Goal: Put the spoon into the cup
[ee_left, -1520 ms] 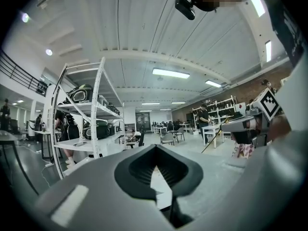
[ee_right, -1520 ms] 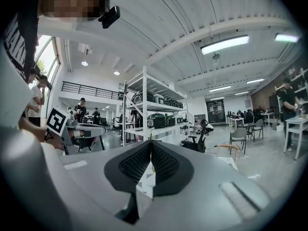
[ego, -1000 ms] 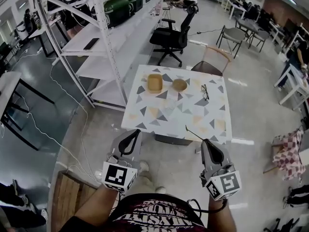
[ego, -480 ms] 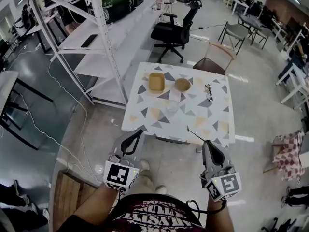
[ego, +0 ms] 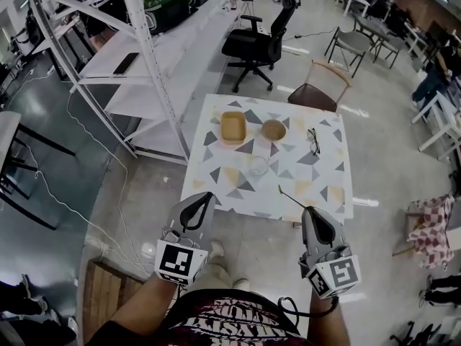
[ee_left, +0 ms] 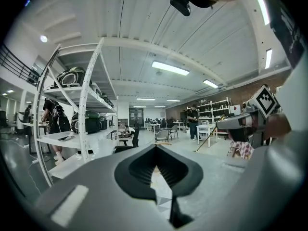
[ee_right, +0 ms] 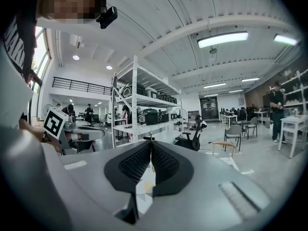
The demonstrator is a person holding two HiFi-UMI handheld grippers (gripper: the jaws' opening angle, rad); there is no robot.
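clear glass is your target. in the head view the cup [ego: 257, 167] stands upright near the middle of the tabletop [ego: 216, 182], a little toward the near edge. the spoon [ego: 289, 195] isn't lying on the table. it juts out as a thin dark rod from the tip of the right gripper [ego: 308, 211], over the right half of the near edge. the left gripper [ego: 205, 197] hangs by the near left corner.

my judgement is that the step in hand is the carry to the cup. bring the spoon's free end above the rim, tilt the handle steeper, and lower it well inside before you let go — a light glass may tip if the spoon knocks its wall.

counted here:
- one cup
- one spoon
- one square tan dish [ego: 232, 127] and one round bowl [ego: 274, 129], side by side near the far edge
- one pair of glasses [ego: 312, 141] toward the far right corner
- two grippers

in the left gripper view the jaws meet at their tips with nothing between them, so this gripper is free to steady the cup if you need it. the one spoon shows here too, a slim stick slanting away from the right gripper at the right of the picture.

in the right gripper view the jaws are pressed together on the spoon — only a thin sliver of it pokes up past the tips. the cup doesn't show in this view.
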